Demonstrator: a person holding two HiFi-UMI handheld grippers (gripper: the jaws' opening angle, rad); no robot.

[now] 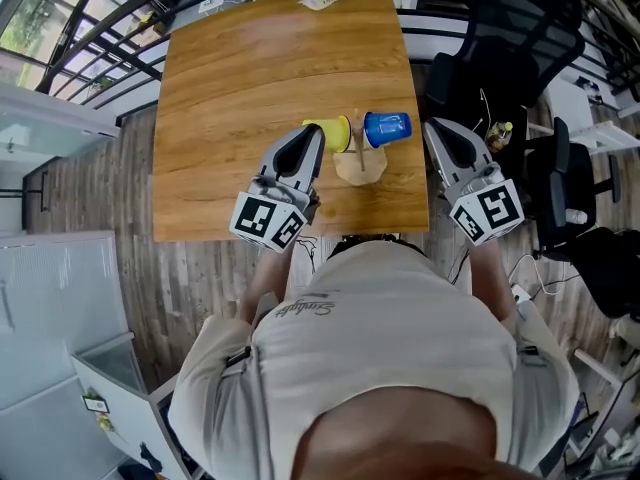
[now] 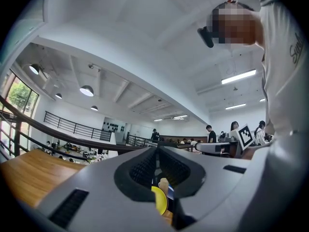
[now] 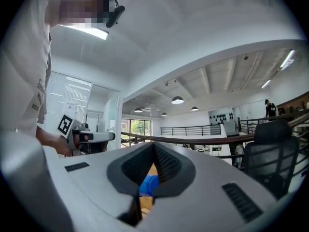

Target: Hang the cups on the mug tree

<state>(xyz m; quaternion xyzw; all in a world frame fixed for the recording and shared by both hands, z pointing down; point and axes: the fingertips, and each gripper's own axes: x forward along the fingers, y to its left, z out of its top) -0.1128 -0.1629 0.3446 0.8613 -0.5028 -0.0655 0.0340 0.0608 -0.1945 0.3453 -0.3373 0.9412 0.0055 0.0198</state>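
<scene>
Seen from above, a wooden table (image 1: 250,98) carries a small mug tree (image 1: 360,165) near its front edge. A yellow cup (image 1: 330,133) hangs sideways on the tree's left side and a blue cup (image 1: 388,128) on its right, so both cups appear to be hung. The left gripper (image 1: 316,136) and right gripper (image 1: 432,131) flank the tree, each with its jaws pressed fully together and gripping nothing, probably held off the cups because no hanging seems left to do.
</scene>
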